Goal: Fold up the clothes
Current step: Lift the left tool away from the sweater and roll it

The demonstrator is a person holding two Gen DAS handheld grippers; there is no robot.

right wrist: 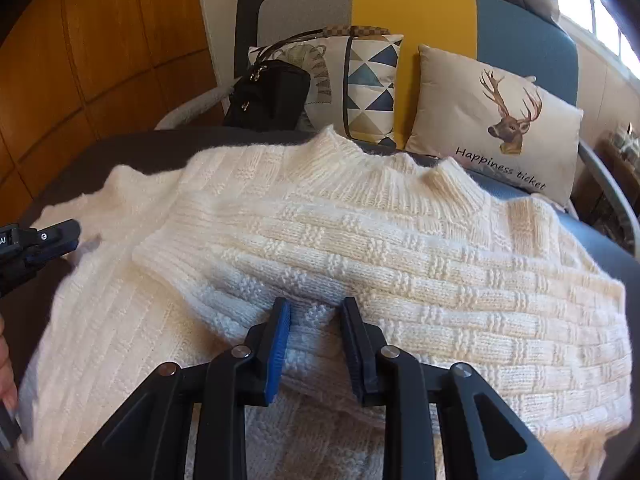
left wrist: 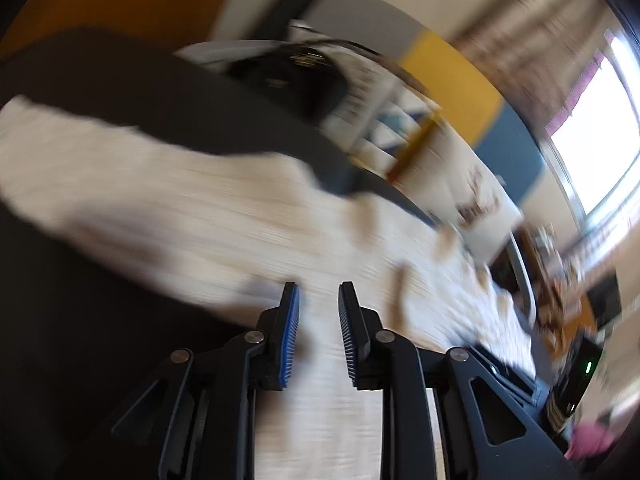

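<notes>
My white knit sweater [right wrist: 360,248] lies spread across the dark seat near me, looking thick, soft and floppy, so I'd pinch its ribbed edges; my right gripper [right wrist: 316,344] nips a fold and my left gripper [left wrist: 318,340] hangs slightly spread, empty

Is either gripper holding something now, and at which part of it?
Left gripper: nothing between its open jaws. Right gripper: a fold of the white sweater lies between its jaws, but a grip cannot be told.
</notes>
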